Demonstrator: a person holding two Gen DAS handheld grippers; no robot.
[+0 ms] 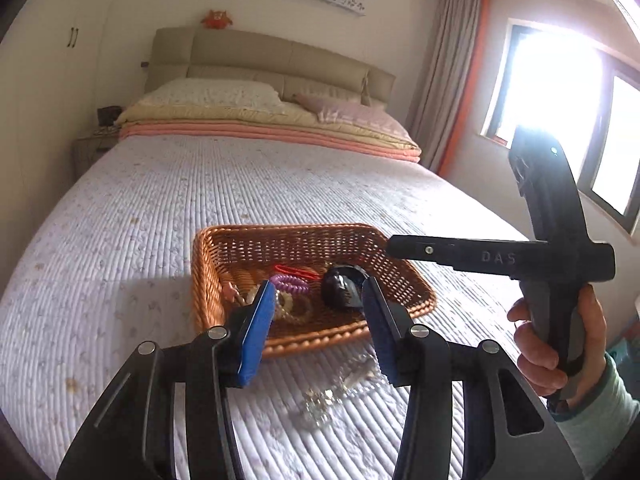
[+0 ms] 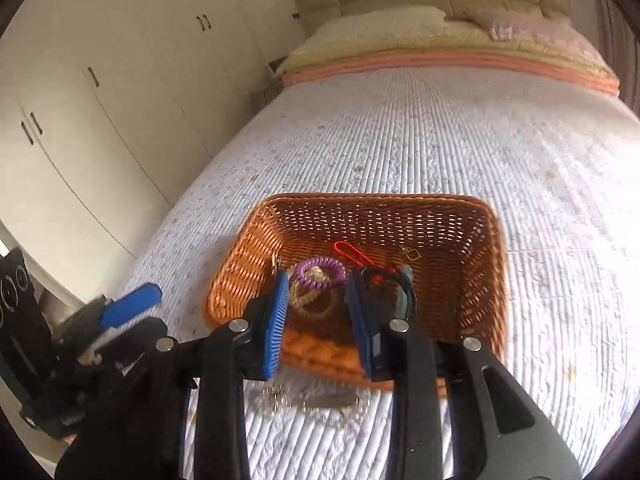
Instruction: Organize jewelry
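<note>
Wicker basket [image 1: 404, 280] of hair ties ahead of both grippers, silver necklace [image 1: 332, 396] on bedspread below, left gripper [image 1: 318, 328] and right gripper [image 2: 318, 324] jaws apart, empty

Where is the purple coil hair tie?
In both wrist views the purple coil hair tie lies inside the wicker basket, left of the black clip.

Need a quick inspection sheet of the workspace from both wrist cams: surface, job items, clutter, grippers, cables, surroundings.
Surface: quilted bedspread, flat, pale with small marks.
Job's things: wicker basket on the bed holds a purple coil tie, red cord loop, black item; silvery chain lies on the bedspread in front of the basket.
Clutter: nothing seen.
Grippers: left gripper open, nothing between the pads; right gripper open, empty, held by a hand.
Cables: nothing seen.
Surroundings: pillows, headboard, window with glare, wardrobe doors.
</note>
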